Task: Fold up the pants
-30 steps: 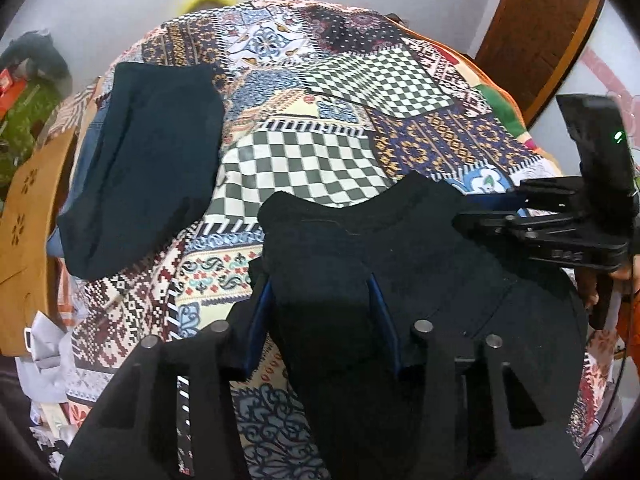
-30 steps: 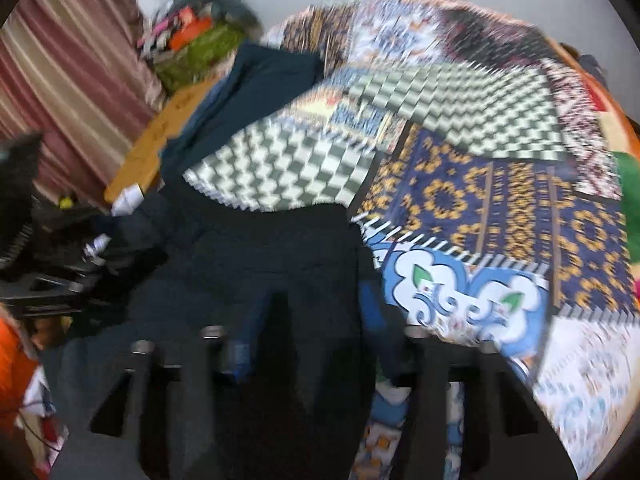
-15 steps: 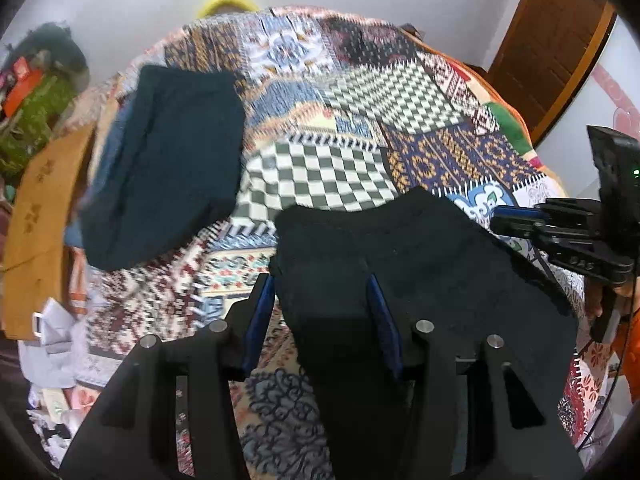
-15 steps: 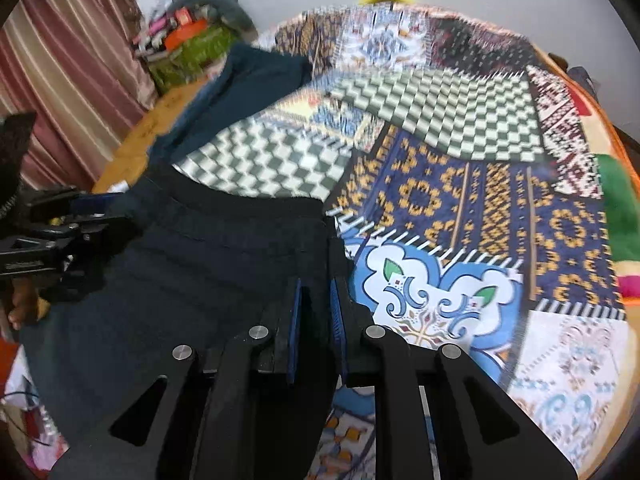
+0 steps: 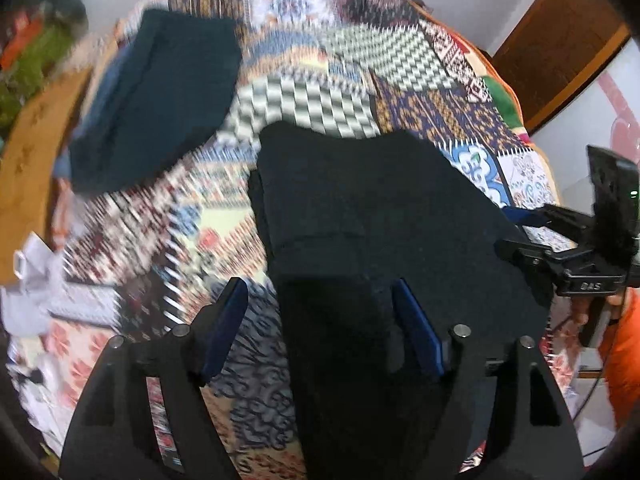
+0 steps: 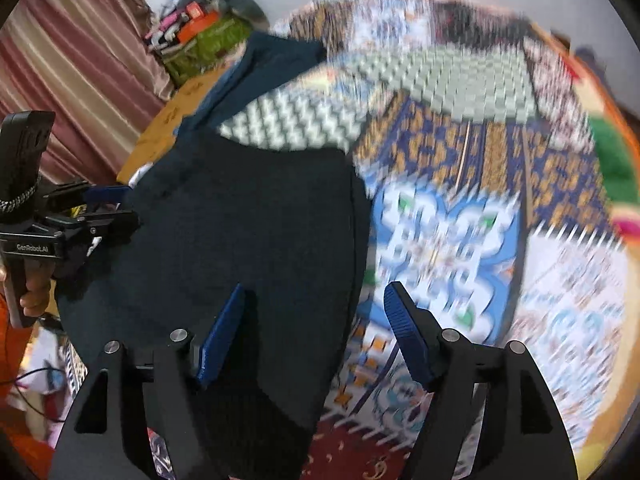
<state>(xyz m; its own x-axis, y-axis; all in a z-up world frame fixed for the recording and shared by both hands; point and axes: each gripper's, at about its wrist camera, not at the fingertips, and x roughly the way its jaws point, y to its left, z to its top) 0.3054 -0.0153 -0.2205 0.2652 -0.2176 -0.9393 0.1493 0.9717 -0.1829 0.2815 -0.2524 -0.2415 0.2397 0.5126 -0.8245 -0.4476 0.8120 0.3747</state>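
The black pants point(image 5: 372, 216) lie spread on the bed's patchwork quilt point(image 5: 320, 92), near its front edge, with a dark blue folded garment point(image 5: 160, 96) lying apart toward the far left. The left gripper point(image 5: 320, 328) hangs over the pants' left part, jaws spread wide with cloth between them but not pinched. The right gripper point(image 6: 312, 332) hangs over their right edge, jaws likewise spread.

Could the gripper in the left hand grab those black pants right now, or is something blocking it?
Probably yes. The left gripper is open, its blue fingers straddling the near edge of the black pants on the patterned bedspread; nothing lies between them.
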